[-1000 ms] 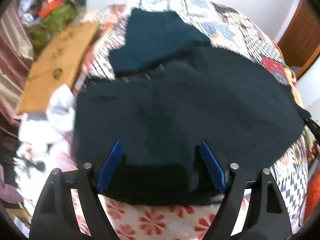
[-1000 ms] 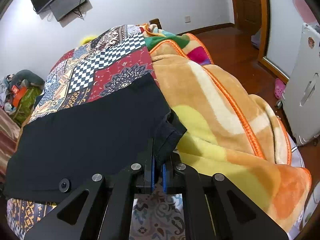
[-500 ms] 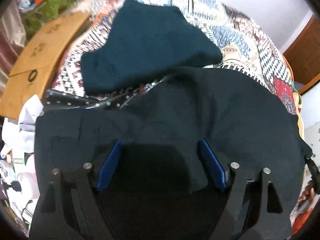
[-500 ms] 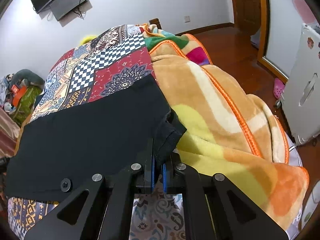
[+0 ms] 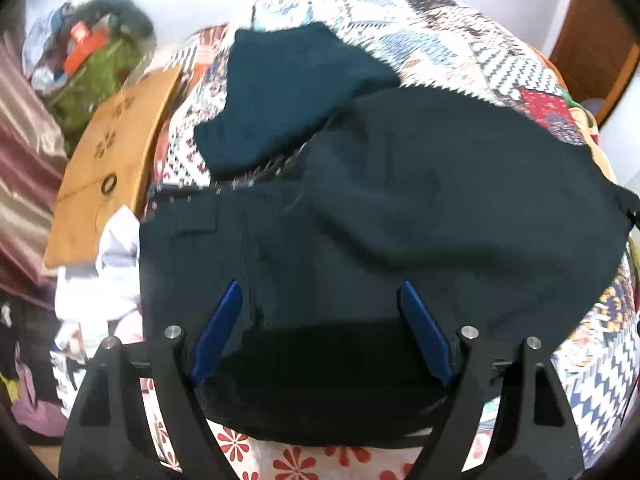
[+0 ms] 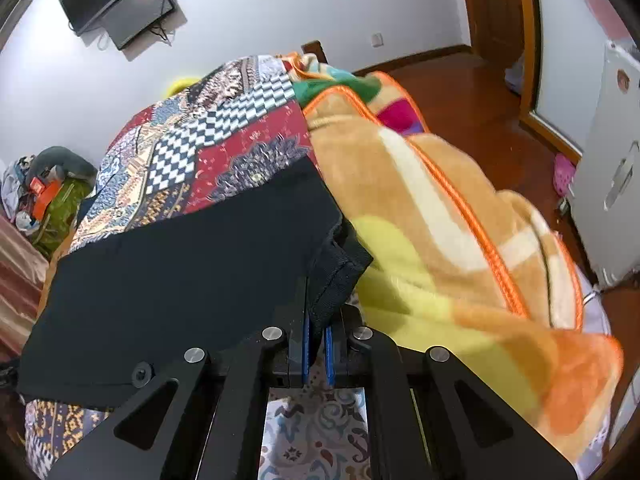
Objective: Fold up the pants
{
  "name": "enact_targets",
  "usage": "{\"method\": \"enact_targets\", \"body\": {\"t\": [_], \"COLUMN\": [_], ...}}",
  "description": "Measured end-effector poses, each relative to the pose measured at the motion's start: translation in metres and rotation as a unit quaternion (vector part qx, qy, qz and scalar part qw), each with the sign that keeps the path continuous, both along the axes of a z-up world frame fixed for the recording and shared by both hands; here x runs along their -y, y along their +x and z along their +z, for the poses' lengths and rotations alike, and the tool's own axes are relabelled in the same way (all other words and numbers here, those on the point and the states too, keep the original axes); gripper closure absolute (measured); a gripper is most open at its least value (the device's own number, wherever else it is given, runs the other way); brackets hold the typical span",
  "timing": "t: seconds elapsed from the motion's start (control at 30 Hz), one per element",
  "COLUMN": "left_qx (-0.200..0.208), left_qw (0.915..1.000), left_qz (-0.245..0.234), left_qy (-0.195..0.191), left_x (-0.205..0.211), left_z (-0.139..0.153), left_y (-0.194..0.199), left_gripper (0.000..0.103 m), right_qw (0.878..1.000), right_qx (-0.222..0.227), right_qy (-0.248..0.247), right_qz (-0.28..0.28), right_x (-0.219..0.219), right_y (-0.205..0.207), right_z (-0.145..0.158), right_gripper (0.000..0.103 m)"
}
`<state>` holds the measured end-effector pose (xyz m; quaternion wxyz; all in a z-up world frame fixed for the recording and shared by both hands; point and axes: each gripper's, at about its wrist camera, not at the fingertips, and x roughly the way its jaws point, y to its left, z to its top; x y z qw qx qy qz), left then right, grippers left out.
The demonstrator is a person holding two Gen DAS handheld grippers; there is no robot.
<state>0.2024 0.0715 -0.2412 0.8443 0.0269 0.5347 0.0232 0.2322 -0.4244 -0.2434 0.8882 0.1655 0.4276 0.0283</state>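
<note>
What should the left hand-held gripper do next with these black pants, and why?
Probably close the left hand-held gripper on the near edge of the pants. Its jaws stand wide with dark fabric between them, unpinched, while the right hand-held gripper already clamps a corner, so both ends could then be lifted to fold.

The pants (image 5: pixel 400 216) are matt black woven cloth, and the patchwork quilt (image 5: pixel 460 52) printed cotton, perhaps. At three o'clock in the right view, a fleecy blanket (image 6: pixel 460 240); glossy wood floor (image 6: pixel 460 92) beyond.
</note>
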Motion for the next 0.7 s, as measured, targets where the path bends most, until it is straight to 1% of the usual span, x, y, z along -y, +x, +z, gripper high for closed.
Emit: {"method": "enact_targets", "body": {"t": [0.1, 0.23, 0.37, 0.43, 0.5, 0.6, 0.63, 0.67, 0.7], "left_qx": [0.027, 0.061, 0.073, 0.069, 0.056, 0.02, -0.003, -0.017, -0.003], "left_qw": [0.9995, 0.9975, 0.9952, 0.9946, 0.9947, 0.9947, 0.9937, 0.9931, 0.994], "left_qz": [-0.008, -0.022, -0.04, -0.048, -0.056, -0.07, -0.075, -0.079, -0.083], "left_qy": [-0.016, -0.029, -0.05, -0.06, -0.066, -0.072, -0.083, -0.085, -0.072], "left_x": [0.011, 0.031, 0.053, 0.063, 0.072, 0.084, 0.086, 0.09, 0.094], "left_z": [0.018, 0.04, 0.049, 0.044, 0.034, 0.01, -0.002, -0.01, -0.012], "left_y": [0.003, 0.013, 0.03, 0.037, 0.045, 0.053, 0.055, 0.056, 0.054], "left_gripper": [0.021, 0.021, 0.021, 0.021, 0.021, 0.021, 0.021, 0.02, 0.017], "right_qw": [1.0, 0.999, 0.997, 0.995, 0.993, 0.991, 0.991, 0.99, 0.989], "right_qx": [0.016, 0.05, 0.078, 0.093, 0.105, 0.118, 0.12, 0.123, 0.127], "right_qy": [0.005, 0.002, -0.003, -0.003, -0.003, -0.003, -0.003, -0.002, -0.001], "right_qz": [0.003, 0.015, 0.03, 0.039, 0.047, 0.062, 0.066, 0.07, 0.076], "right_x": [0.001, -0.004, -0.014, -0.021, -0.028, -0.039, -0.042, -0.046, -0.049], "right_y": [0.0, 0.0, 0.001, 0.0, 0.001, 0.001, 0.002, 0.002, 0.003], "right_z": [0.016, 0.047, 0.073, 0.085, 0.095, 0.105, 0.108, 0.11, 0.113], "right_gripper": [0.099, 0.099, 0.099, 0.099, 0.099, 0.099, 0.099, 0.099, 0.099]}}
